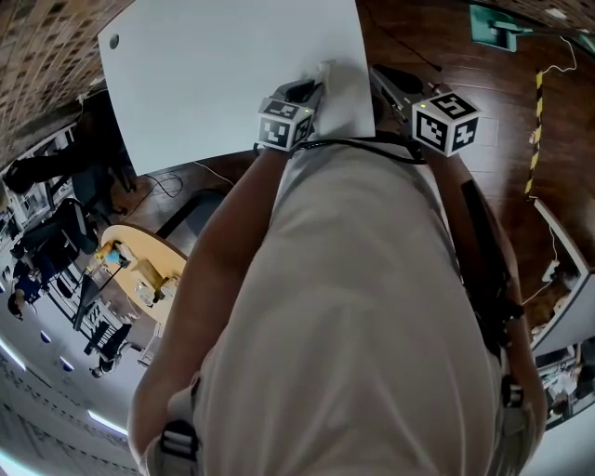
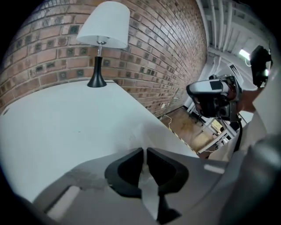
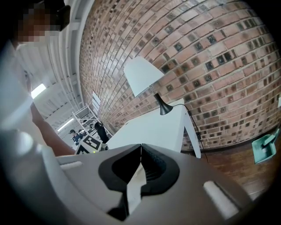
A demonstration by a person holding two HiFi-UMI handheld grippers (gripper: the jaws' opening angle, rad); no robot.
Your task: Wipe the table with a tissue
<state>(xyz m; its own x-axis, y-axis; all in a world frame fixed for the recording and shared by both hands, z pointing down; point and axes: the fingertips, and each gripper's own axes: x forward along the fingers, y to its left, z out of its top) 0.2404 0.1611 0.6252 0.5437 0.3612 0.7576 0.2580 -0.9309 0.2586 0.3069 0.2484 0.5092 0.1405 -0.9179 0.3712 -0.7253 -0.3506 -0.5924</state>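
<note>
A white table (image 1: pixel 214 84) fills the top of the head view. My left gripper (image 1: pixel 311 90) rests at the table's near right edge, shut on a white tissue (image 1: pixel 327 72) that lies on the surface. In the left gripper view the tissue (image 2: pixel 138 132) sticks out from the closed left gripper (image 2: pixel 144 151) onto the table (image 2: pixel 66 127). My right gripper (image 1: pixel 409 93) hangs off the table's right side over the floor. In its own view the right gripper (image 3: pixel 141 147) has its tips together, and nothing sticks out ahead of them.
A black-stemmed lamp (image 2: pixel 103 35) with a white shade stands at the table's far end by the brick wall (image 3: pixel 210 57). A teal object (image 1: pixel 493 28) lies on the wooden floor to the right. People and shelving (image 3: pixel 85 129) are in the background.
</note>
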